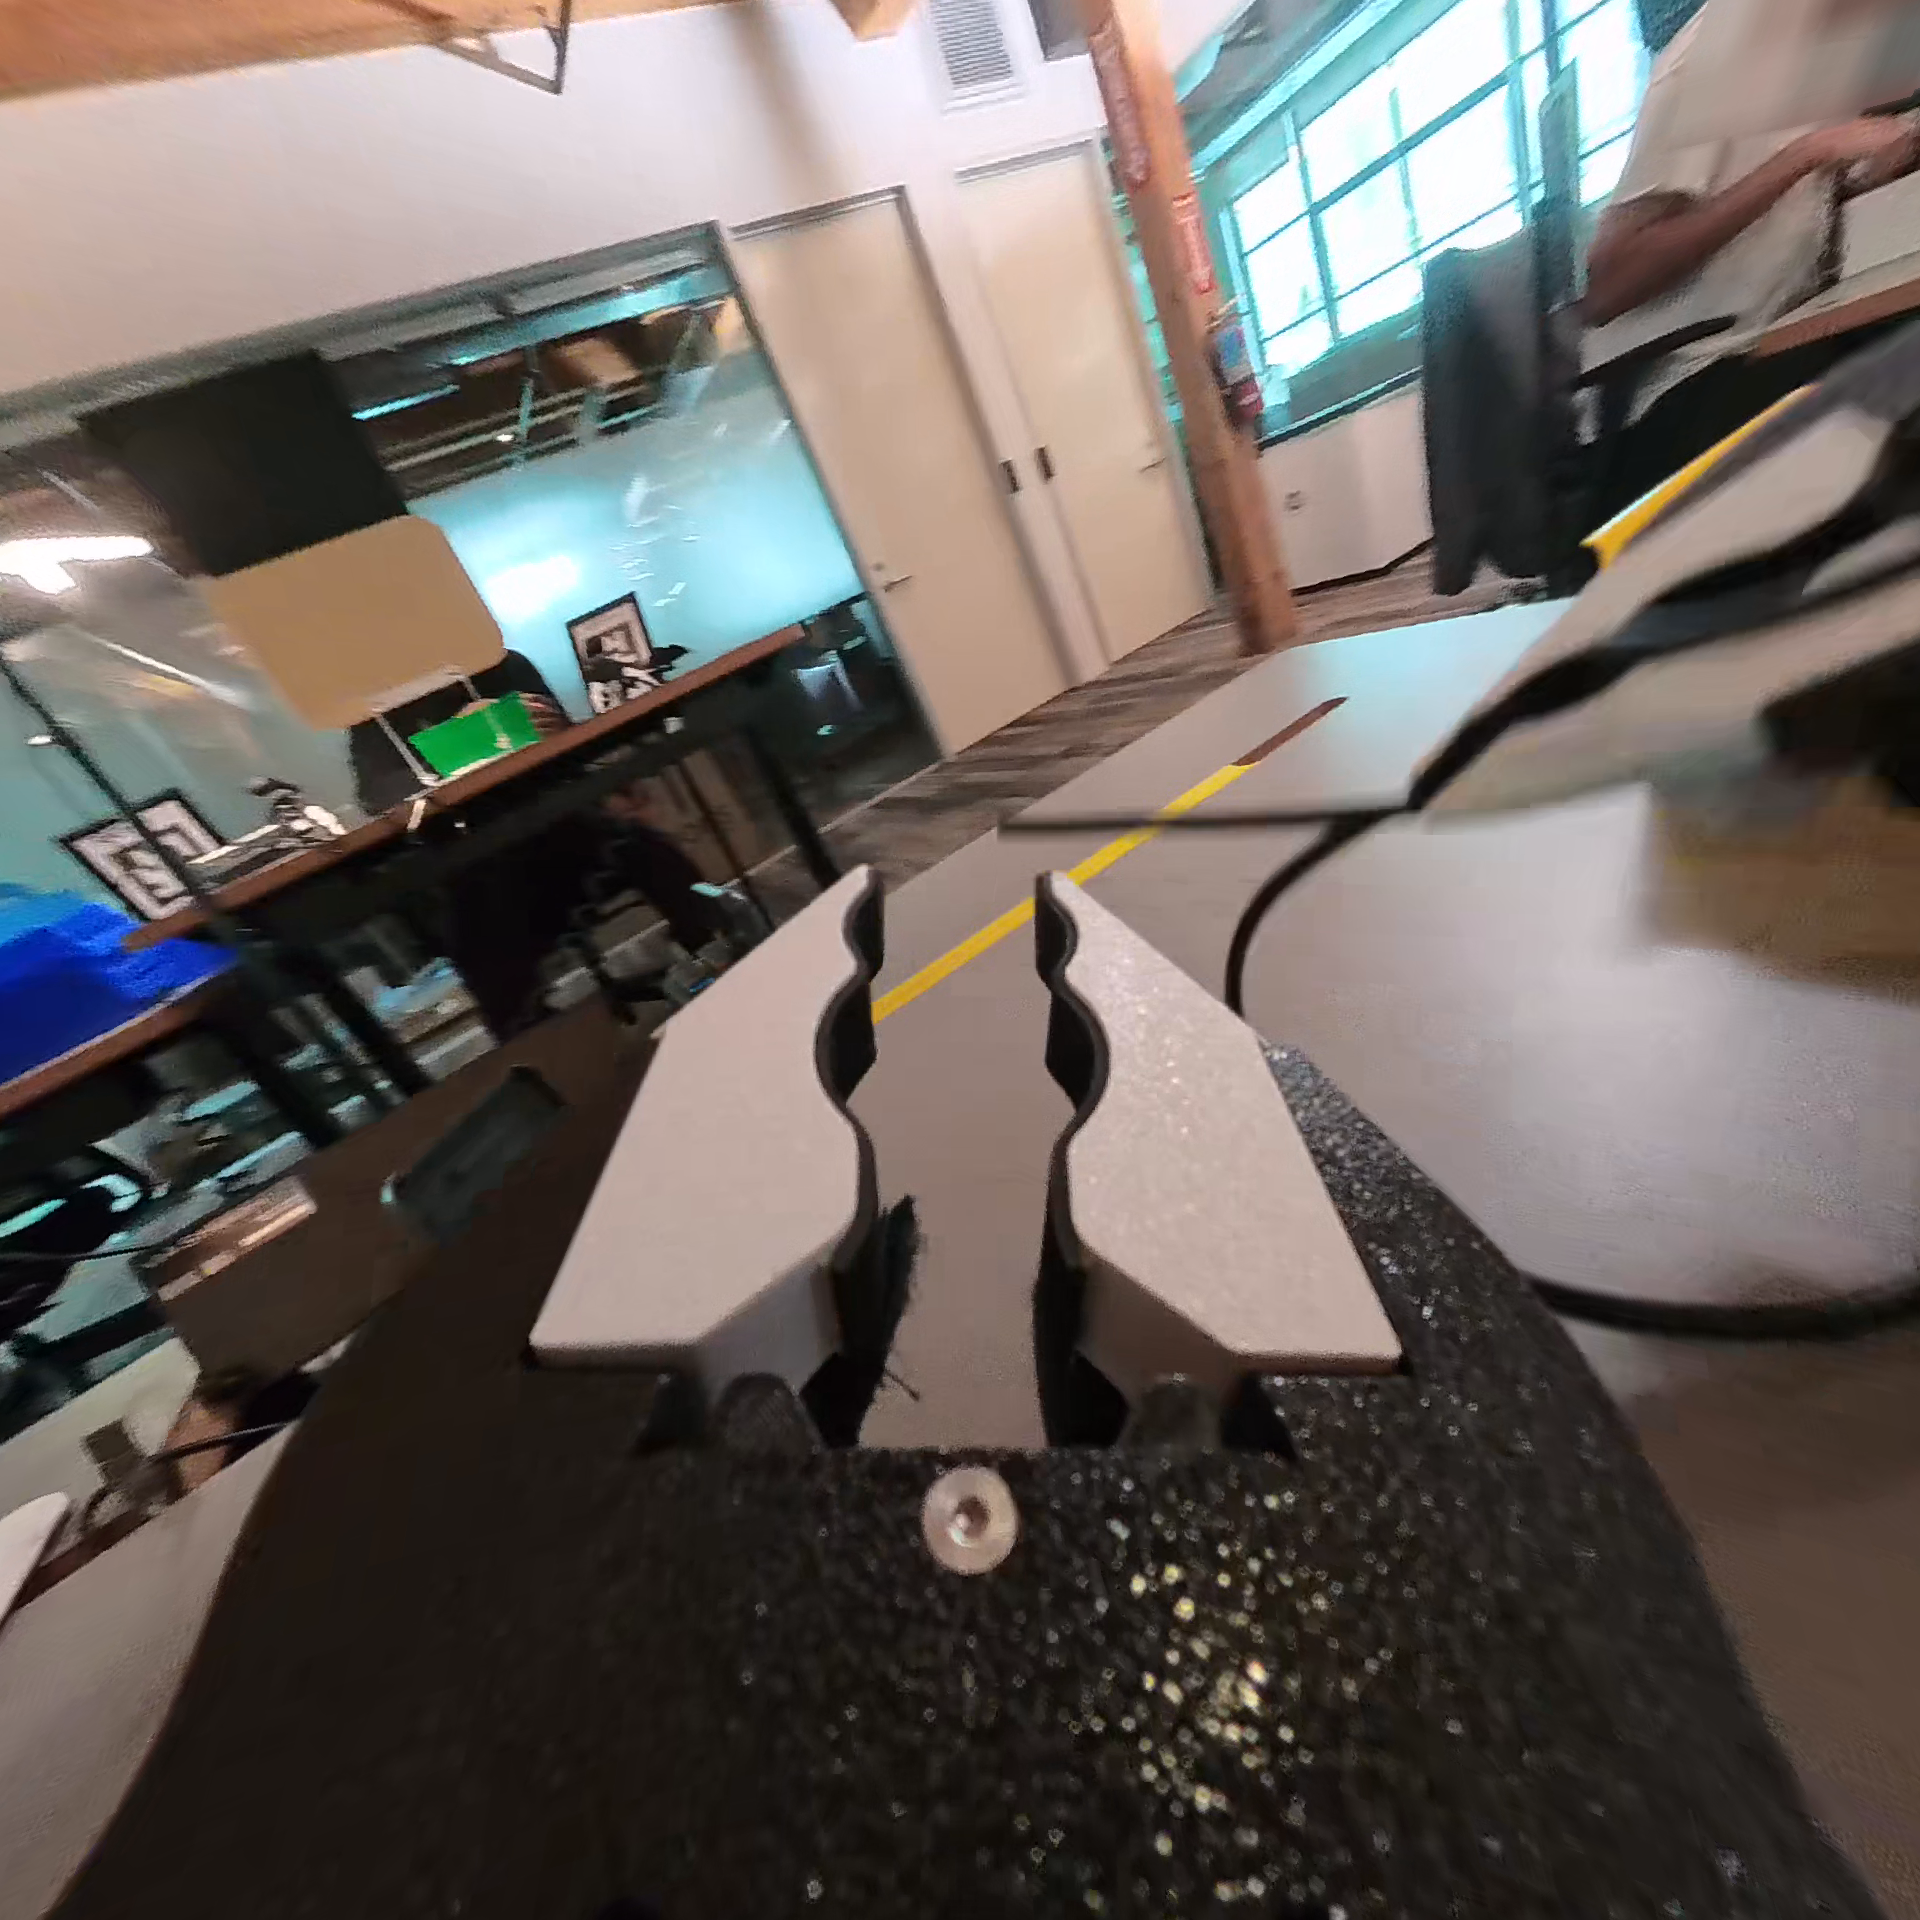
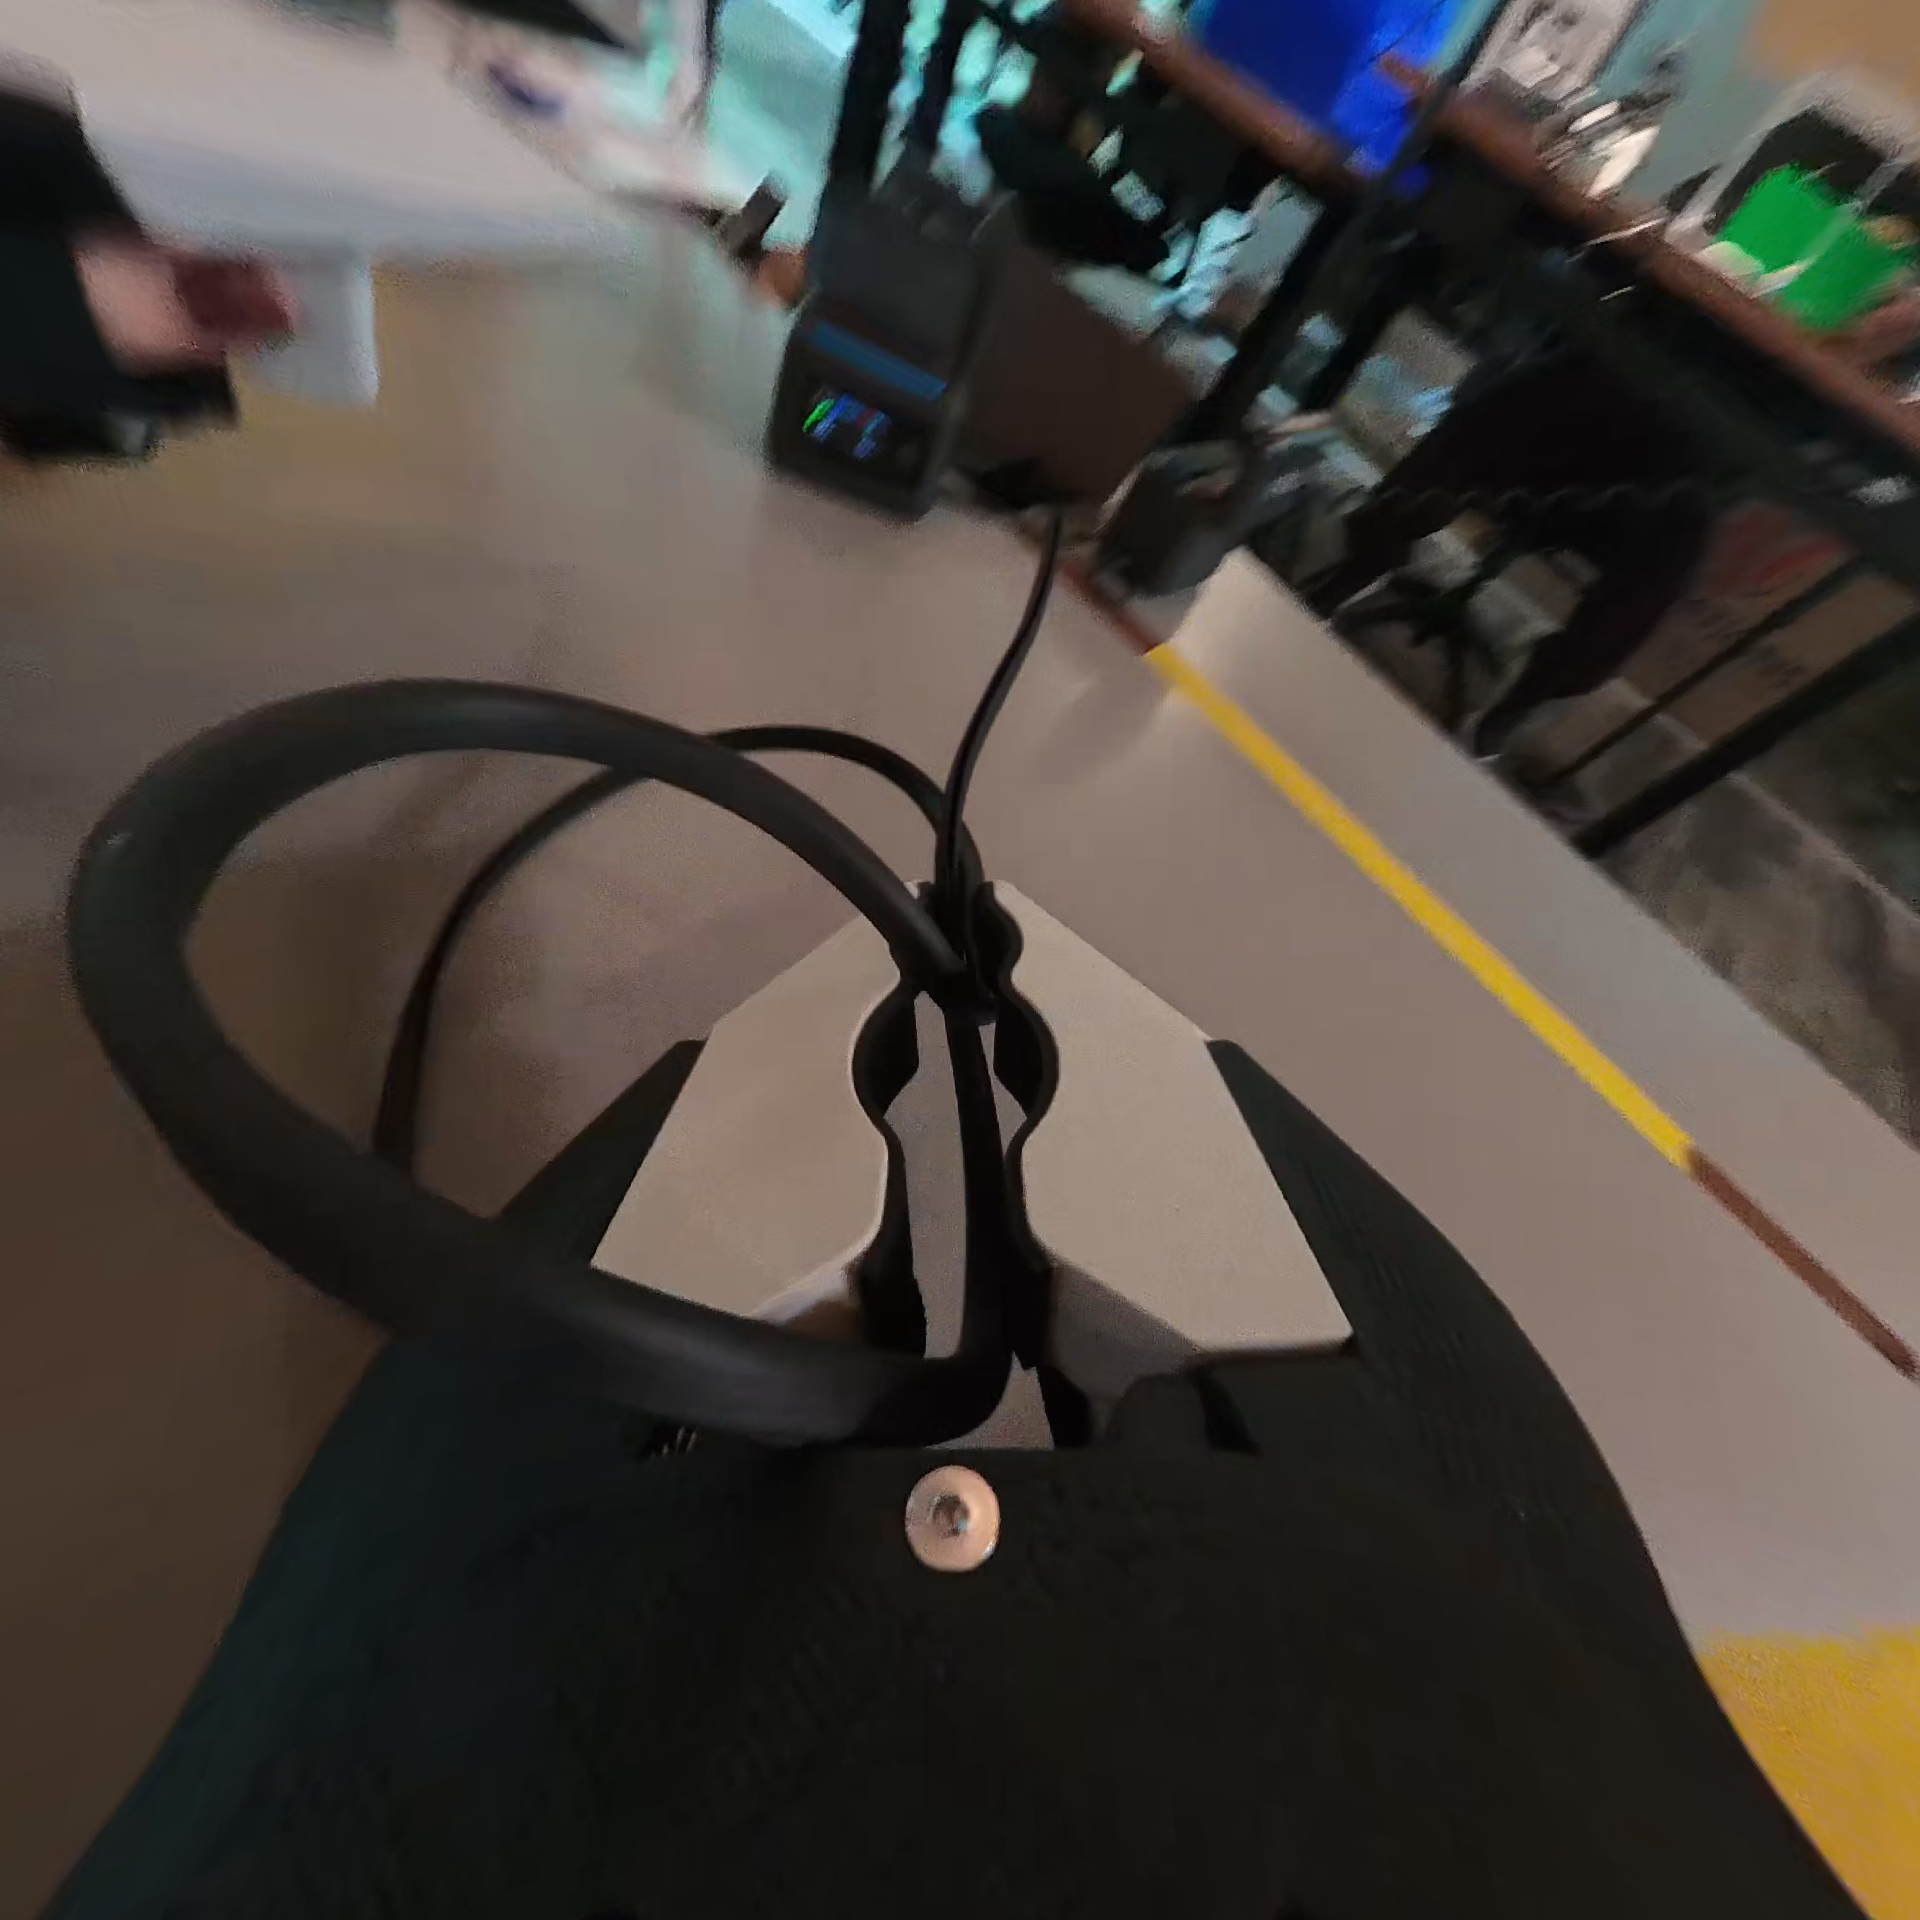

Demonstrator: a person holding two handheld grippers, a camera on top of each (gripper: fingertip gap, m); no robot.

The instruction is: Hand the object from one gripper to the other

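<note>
The broad pale grey table [image 2: 727, 644], crossed by a strip of yellow tape [image 2: 1403, 894], fills the foreground of both wrist views, with a dark boxy device with a small lit screen [image 2: 862, 416] standing at its far end.

Over it, the right hand-held gripper [image 2: 961, 914], grey fingers on a black speckled body, is clamped together on a black rubbery cable [image 2: 312, 1174]. The cable is pinched at the fingertips, one thick loop bulging out to the left of the fingers and a thinner strand running off toward the dark device. Both views are blurred, so finer detail of the pinch is hard to read.

The left hand-held gripper [image 1: 961, 904] has its fingers apart with nothing between them, only bare table and tape showing through the gap. The right hand-held gripper appears blurred at the right edge of the left wrist view, with a stretch of the cable curving below it.

The handover looks not yet made: the giver holds, the receiver waits unclosed. The next move probably calls for turning the left hand-held gripper rightward to straddle a free stretch of cable, closing firmly, and only then easing the right one off.
</note>
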